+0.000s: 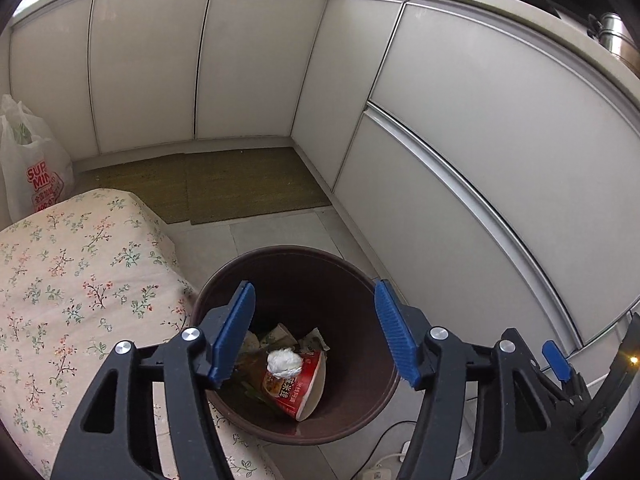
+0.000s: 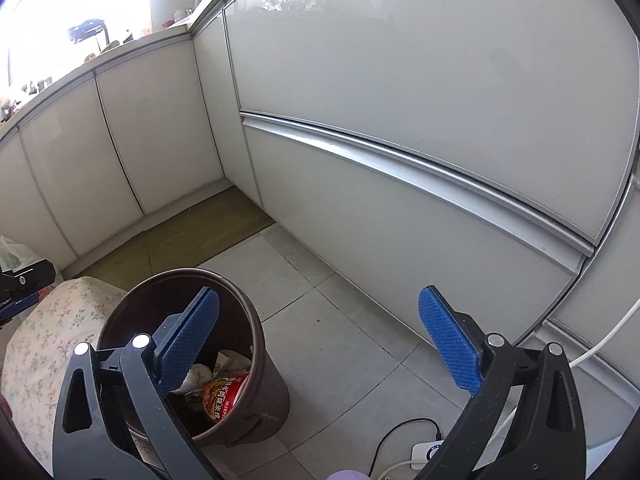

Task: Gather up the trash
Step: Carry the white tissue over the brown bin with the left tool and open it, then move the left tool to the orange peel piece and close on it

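Note:
A dark brown trash bin [image 1: 288,251] stands on the tiled floor by the white cabinets. Inside it lie a red instant-noodle cup [image 1: 298,390], a crumpled white paper ball [image 1: 284,362] on top of the cup, and some wrappers. My left gripper [image 1: 314,292] hovers over the bin's mouth, open, with nothing between its blue pads. In the right wrist view the bin [image 2: 272,392] and noodle cup [image 2: 224,396] sit at lower left. My right gripper [image 2: 319,298] stands wide open and empty, with its left finger over the bin and its right finger over the floor.
A flowered cushion [image 1: 60,300] touches the bin's left side, with a white plastic bag [image 1: 36,176] behind it. A green mat [image 1: 240,184] lies in the cabinet corner. A white power strip [image 2: 424,448] with cables lies on the floor to the right of the bin.

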